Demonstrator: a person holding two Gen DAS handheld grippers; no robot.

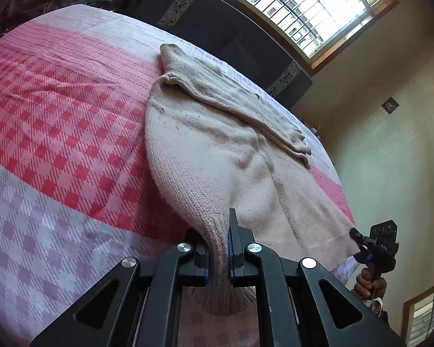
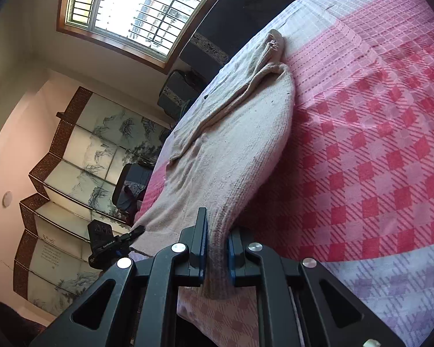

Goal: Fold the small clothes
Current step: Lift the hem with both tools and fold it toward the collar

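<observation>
A pale pink knitted sweater (image 1: 217, 144) lies flat on the pink checked bedsheet (image 1: 58, 115), with one sleeve (image 1: 231, 95) folded across its upper part. My left gripper (image 1: 227, 240) is shut on a corner of the ribbed hem, which is bunched between its pads and lifted off the sheet. In the right wrist view my right gripper (image 2: 217, 245) is shut on the other hem corner of the sweater (image 2: 240, 144) in the same way. Each gripper shows in the other's view: the right gripper (image 1: 358, 238) with a hand (image 1: 369, 284) on its grip, the left gripper (image 2: 136, 232) at the hem's far end.
A dark headboard (image 1: 231, 23) runs behind the bed below a barred window (image 1: 303, 3). A painted folding screen (image 2: 72, 173) and a dark chair (image 2: 130, 188) stand beyond the bed's edge. The checked sheet (image 2: 376, 144) stretches wide beside the sweater.
</observation>
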